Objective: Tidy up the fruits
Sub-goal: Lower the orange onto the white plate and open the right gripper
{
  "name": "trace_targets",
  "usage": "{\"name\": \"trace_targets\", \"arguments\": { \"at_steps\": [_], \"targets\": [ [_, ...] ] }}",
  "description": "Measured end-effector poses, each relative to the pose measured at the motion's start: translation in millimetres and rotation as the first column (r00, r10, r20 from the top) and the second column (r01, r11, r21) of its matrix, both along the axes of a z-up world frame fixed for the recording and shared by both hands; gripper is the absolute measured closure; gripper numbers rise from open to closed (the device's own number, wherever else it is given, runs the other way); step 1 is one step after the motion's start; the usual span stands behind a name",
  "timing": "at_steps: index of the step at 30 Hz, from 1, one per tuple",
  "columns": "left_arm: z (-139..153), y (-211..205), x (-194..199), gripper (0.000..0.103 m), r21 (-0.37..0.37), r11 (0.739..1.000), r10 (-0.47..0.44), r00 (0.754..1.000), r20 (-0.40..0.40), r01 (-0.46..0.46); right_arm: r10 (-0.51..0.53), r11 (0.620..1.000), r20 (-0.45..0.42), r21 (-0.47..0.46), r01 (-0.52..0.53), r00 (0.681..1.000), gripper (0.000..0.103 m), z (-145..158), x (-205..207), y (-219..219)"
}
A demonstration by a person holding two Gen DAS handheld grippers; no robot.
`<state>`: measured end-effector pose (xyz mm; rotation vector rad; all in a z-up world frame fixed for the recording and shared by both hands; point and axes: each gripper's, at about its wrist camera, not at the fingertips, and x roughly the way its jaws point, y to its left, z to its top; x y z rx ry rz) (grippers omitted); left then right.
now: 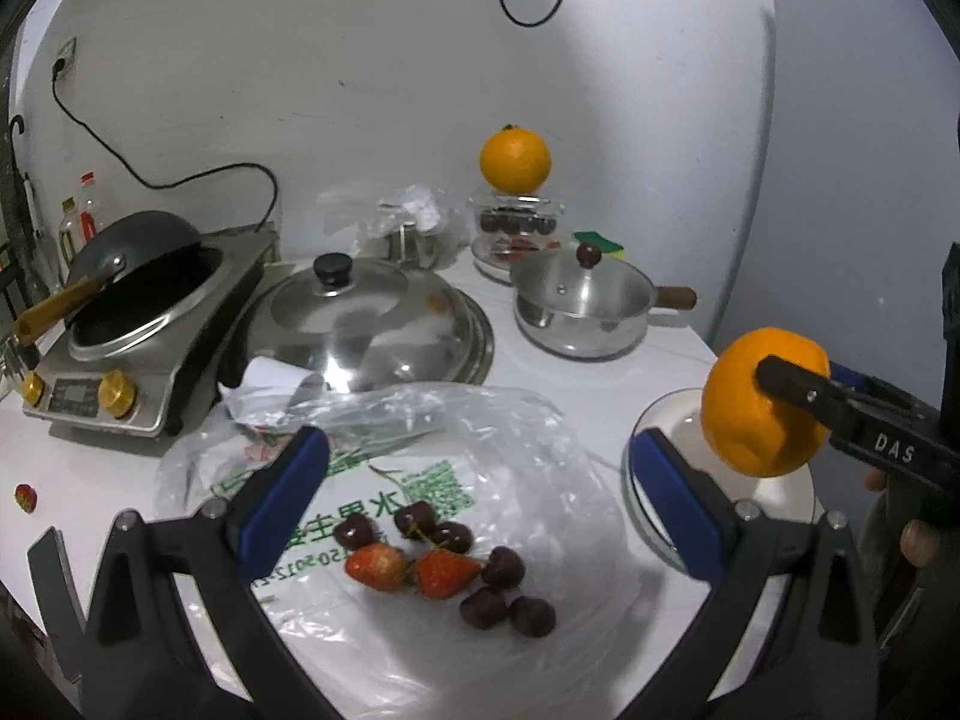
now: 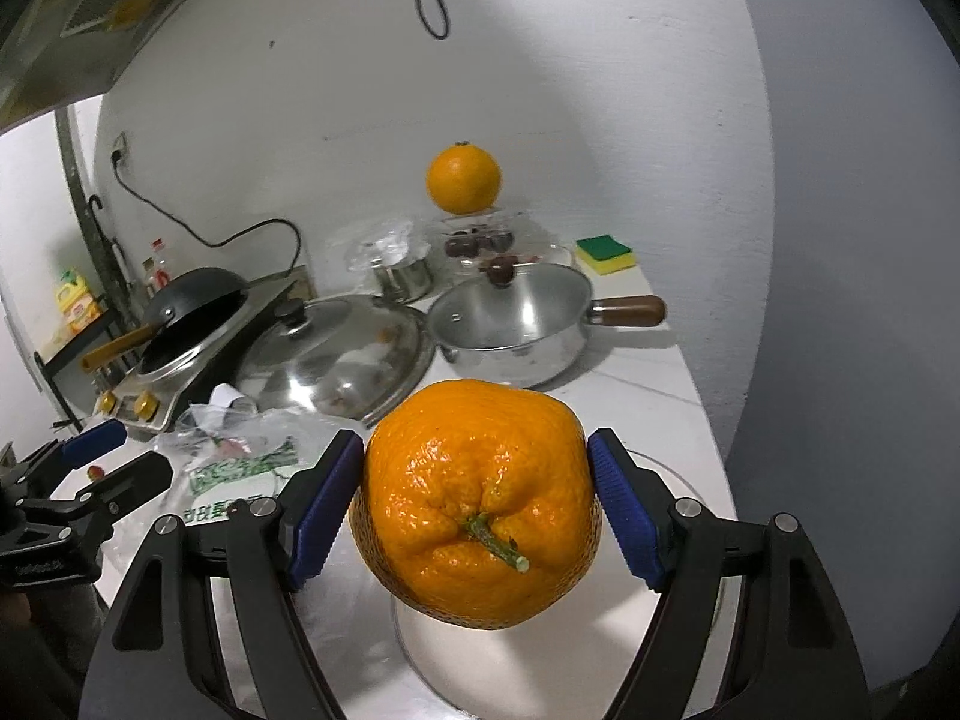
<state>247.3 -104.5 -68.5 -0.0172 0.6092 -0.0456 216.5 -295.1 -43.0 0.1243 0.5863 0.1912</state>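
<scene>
My right gripper is shut on a large orange, stem end towards the camera, held above a white plate. The left wrist view shows that orange over the plate at the right. My left gripper stands open above a clear plastic bag on which two strawberries and several dark cherries lie. A second orange rests on a glass container of cherries at the back. One stray strawberry lies at the far left.
A steel pot with a wooden handle, a big domed steel lid and an induction cooker with a black wok stand behind the bag. A yellow-green sponge lies near the wall. The counter's right edge runs beside the plate.
</scene>
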Motion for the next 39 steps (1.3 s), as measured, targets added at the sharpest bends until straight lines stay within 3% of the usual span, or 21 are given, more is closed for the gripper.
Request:
{"name": "trace_targets", "arguments": {
  "at_steps": [24, 39],
  "targets": [
    [-38.4, -16.0, 46.4, 0.001, 0.005, 1.000, -0.012, 0.996, -0.090, 0.013, -0.032, 0.999, -0.103, -0.019, 0.030, 0.994, 0.023, -41.6, 41.1, -27.4],
    [-41.0, -7.6, 46.6, 0.001, 0.001, 1.000, -0.002, 0.996, -0.094, 0.002, -0.057, 0.998, -0.118, -0.041, 0.053, 0.991, 0.022, -41.2, 52.7, -21.4]
  ]
}}
